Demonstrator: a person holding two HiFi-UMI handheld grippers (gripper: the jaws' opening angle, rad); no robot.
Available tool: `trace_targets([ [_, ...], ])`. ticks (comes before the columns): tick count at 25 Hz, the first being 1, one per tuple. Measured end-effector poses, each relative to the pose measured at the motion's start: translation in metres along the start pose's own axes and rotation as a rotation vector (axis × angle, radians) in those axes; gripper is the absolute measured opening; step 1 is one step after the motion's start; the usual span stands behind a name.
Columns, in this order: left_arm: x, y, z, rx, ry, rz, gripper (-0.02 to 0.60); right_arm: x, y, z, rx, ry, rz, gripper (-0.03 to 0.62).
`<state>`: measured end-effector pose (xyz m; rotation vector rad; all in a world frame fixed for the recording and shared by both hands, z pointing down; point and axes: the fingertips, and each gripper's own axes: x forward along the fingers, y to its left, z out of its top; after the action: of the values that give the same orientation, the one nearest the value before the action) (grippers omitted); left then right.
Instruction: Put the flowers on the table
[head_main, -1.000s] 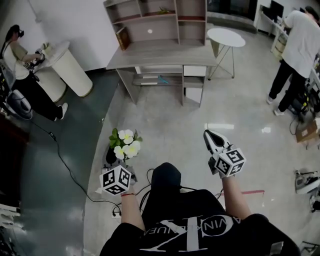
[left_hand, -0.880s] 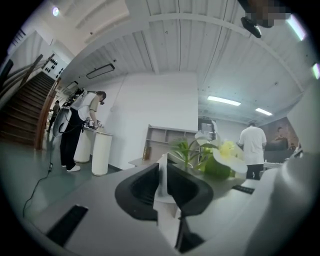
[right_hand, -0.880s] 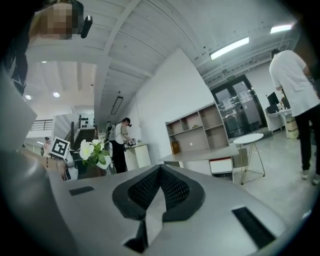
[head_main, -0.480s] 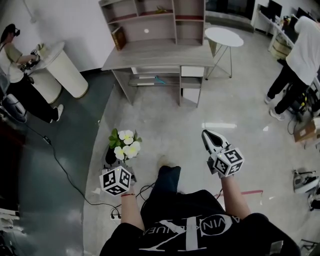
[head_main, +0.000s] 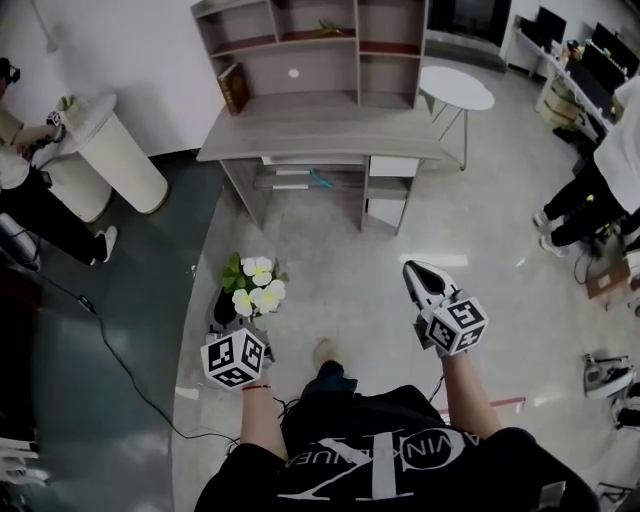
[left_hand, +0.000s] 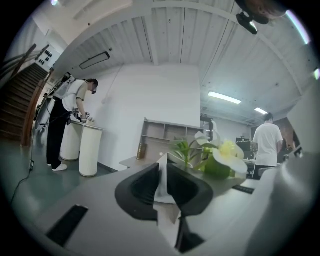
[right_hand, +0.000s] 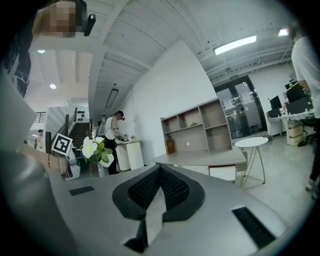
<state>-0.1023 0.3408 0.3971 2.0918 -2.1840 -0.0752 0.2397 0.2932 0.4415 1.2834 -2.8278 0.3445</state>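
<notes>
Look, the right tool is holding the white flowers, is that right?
No. The left tool is holding the white flowers, not the right tool, which is shut with nothing in it. The head view shows the flowers at the left tool.

flowers, base half hidden (beneath blooms), bystander cut off

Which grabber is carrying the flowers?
The left gripper, its jaws closed on the white flowers with green leaves. The right gripper is shut too, but with nothing between its jaws.
</notes>
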Motion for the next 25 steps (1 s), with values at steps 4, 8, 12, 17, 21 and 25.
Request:
trace_targets([
  [4,0.051,0.028,0.003,-0.006,0.02,-0.002,0.049,0.05,-0.006,-0.003,0.015,0.029,-0.007,0.011],
  [8,0.102,0.05,0.004,-0.001,0.038,-0.023,0.049,0.098,-0.017,-0.004,0.037,0.043,-0.031,0.011],
  [12,0.148,0.071,0.004,-0.006,0.049,-0.039,0.049,0.143,-0.026,0.001,0.039,0.048,-0.048,0.011],
  [17,0.189,0.1,0.005,-0.016,0.047,-0.04,0.049,0.191,-0.03,0.006,0.039,0.042,-0.052,0.011],
  [21,0.212,0.112,-0.001,-0.019,0.061,-0.045,0.05,0.217,-0.032,0.003,0.038,0.055,-0.05,0.011],
  [25,0.227,0.118,-0.009,-0.029,0.072,-0.045,0.049,0.23,-0.038,-0.002,0.038,0.076,-0.057,0.011],
])
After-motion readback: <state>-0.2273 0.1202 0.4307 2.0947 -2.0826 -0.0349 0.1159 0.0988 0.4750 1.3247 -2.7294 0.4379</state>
